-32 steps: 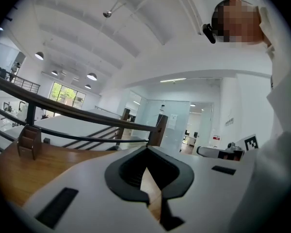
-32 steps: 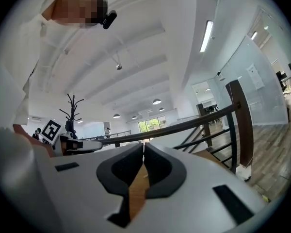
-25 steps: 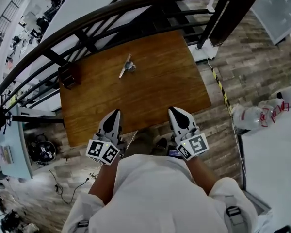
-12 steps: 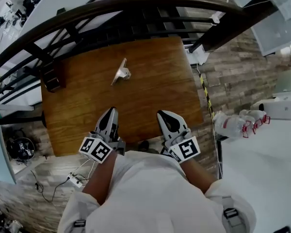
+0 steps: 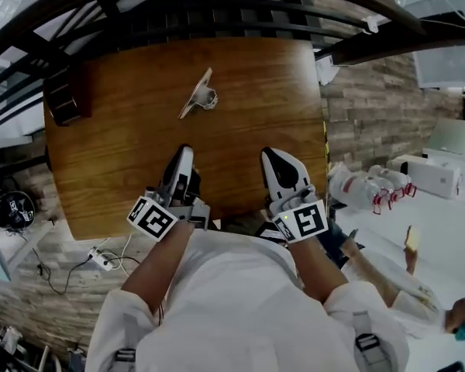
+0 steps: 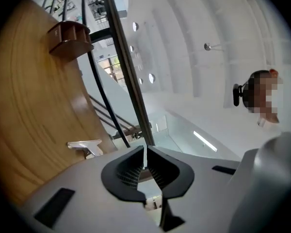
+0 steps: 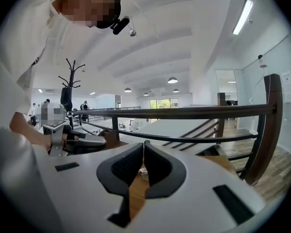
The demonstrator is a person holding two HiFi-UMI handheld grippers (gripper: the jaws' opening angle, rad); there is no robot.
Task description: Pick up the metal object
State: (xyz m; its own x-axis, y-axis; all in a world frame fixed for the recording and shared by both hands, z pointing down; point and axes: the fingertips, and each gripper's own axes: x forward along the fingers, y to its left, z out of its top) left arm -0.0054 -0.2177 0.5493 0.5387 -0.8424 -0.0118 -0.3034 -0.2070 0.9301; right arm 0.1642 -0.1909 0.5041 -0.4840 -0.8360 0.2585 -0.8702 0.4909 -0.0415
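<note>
The metal object (image 5: 197,95), a thin silver plate with a short round stub, lies on the far half of the wooden table (image 5: 248,91). In the left gripper view the same metal object (image 6: 84,145) shows low at the left, beyond the jaws. My left gripper (image 5: 184,156) hovers over the table's near part, shut and empty, well short of the object. Level with it to the right, my right gripper (image 5: 270,157) is also shut with nothing in it. Both gripper views show the jaw tips meeting, on the left gripper (image 6: 145,153) and on the right gripper (image 7: 144,145).
A dark brown box (image 5: 63,99) sits at the table's far left corner. A dark railing (image 5: 217,10) runs behind the table. Plastic bottles (image 5: 364,188) lie on the floor at the right, a power strip (image 5: 101,259) at the left. Another person (image 5: 418,281) is at the lower right.
Both grippers have moved forward from the table's near edge to over its near part. The view has swung, so the table looks closer. The metal object has not moved.
</note>
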